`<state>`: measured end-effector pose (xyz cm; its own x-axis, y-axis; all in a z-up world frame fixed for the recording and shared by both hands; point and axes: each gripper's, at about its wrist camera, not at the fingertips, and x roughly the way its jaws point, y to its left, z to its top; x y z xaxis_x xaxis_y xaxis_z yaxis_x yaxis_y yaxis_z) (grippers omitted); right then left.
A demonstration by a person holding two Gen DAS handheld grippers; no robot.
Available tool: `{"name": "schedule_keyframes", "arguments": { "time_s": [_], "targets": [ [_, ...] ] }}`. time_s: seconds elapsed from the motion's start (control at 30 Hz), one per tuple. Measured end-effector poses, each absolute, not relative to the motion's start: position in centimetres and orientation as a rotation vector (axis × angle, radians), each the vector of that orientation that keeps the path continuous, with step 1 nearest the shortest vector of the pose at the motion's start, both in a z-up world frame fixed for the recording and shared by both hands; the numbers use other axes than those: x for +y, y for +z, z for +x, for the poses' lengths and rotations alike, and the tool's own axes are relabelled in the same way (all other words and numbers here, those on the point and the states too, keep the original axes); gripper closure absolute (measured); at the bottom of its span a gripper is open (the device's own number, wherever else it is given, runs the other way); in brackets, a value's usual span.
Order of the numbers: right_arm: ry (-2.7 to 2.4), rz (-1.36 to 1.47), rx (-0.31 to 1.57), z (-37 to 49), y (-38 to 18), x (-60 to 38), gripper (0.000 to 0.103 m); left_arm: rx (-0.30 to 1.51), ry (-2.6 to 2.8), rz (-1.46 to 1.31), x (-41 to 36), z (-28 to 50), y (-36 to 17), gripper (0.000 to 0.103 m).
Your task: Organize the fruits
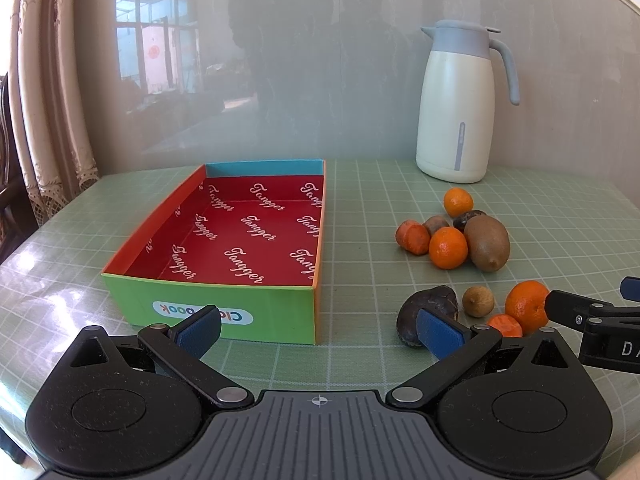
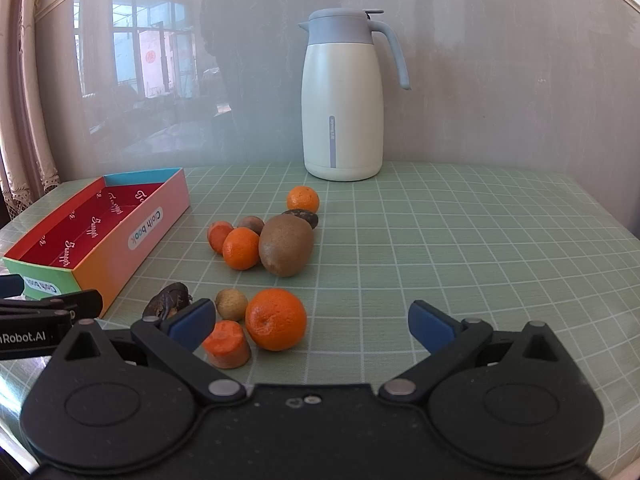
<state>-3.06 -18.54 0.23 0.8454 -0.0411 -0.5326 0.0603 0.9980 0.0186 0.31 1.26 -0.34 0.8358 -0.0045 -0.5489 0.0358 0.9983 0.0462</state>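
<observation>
A colourful open box with a red, empty inside stands on the green grid mat; it also shows in the right wrist view. Fruits lie to its right: a kiwi, tangerines, carrot pieces and dark chestnuts. My left gripper is open and empty, just in front of the box's near right corner. My right gripper is open and empty, with a tangerine and a carrot piece between its fingers, near the left one. A small brown fruit lies beside them.
A white and grey-blue thermos jug stands at the back of the table against the glossy wall; it also shows in the right wrist view. A curtain hangs at the left. The other gripper's tip shows at the right edge.
</observation>
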Motion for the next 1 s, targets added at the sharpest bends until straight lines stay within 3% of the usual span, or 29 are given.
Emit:
{"name": "schedule_keyframes", "arguments": {
  "time_s": [1.0],
  "targets": [
    [-0.052, 0.037, 0.561, -3.05, 0.28, -18.69, 0.0, 0.573, -0.022, 0.064, 1.04, 0.15, -0.24, 0.0]
  ]
}}
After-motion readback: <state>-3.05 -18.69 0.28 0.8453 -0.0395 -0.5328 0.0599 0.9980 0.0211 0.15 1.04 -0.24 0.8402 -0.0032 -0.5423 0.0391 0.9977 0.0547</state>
